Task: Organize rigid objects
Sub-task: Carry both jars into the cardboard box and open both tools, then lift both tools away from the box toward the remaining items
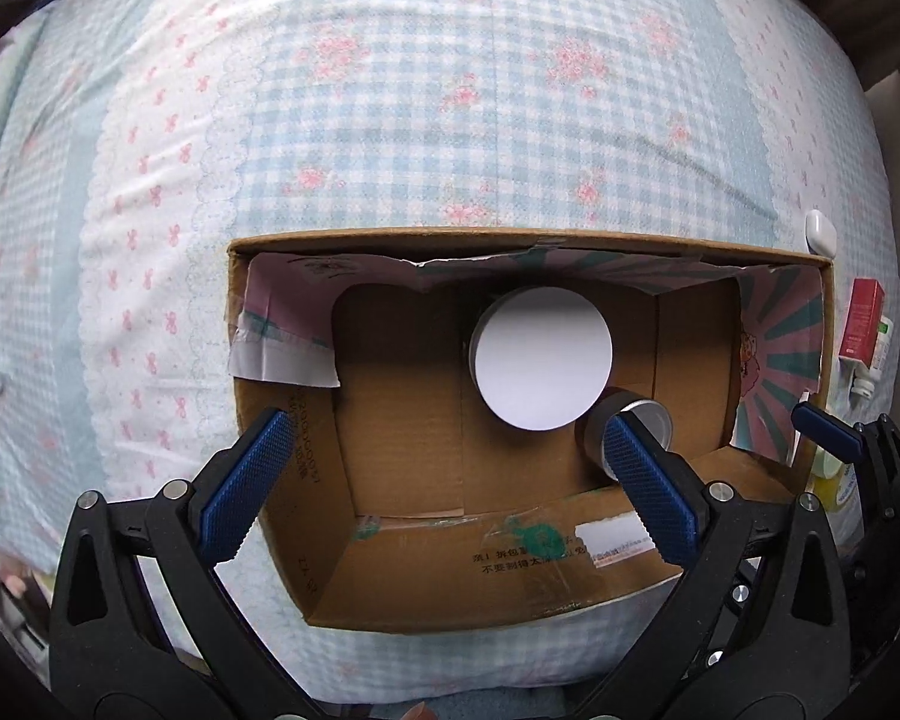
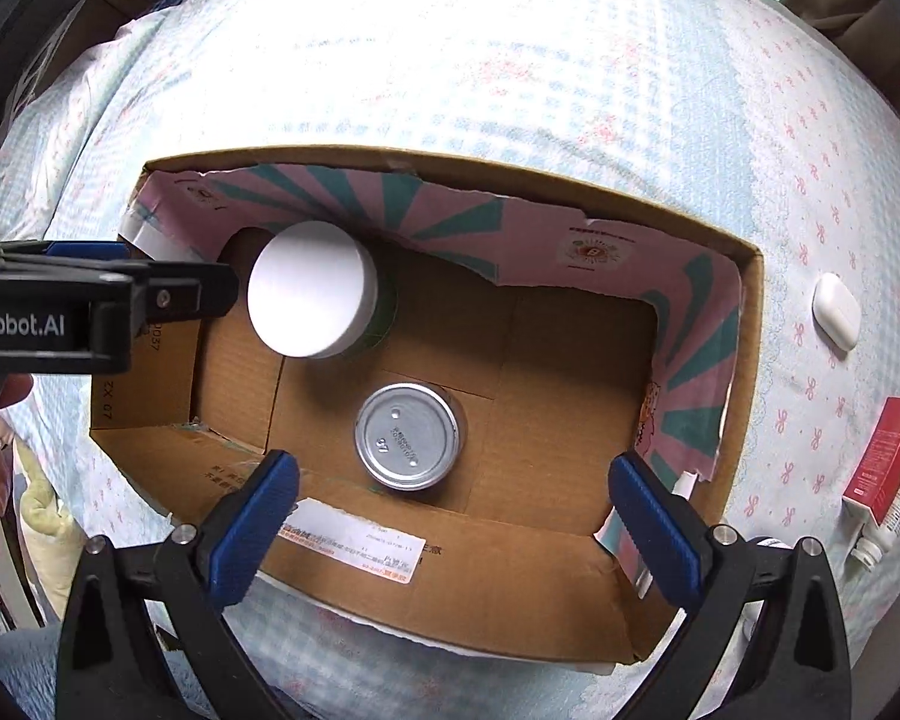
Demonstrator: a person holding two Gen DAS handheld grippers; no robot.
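Two in: white-lidded jar [image 2: 313, 299] and metal can [image 2: 410, 436] stand inside the cardboard box [image 2: 750, 324]. Left gripper [image 1: 450, 474] and right gripper [image 2: 453, 516] jaws wide, empty. Still outside, right of box: white case [image 2: 836, 312], red carton [image 2: 885, 462], small bottle [image 2: 888, 531].

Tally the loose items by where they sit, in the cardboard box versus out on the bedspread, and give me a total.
In the cardboard box: 2, the white-lidded jar and the metal can.
On the bedspread, outside the box: 3, the white case, the red carton and the white bottle beside it.
Total: 5.
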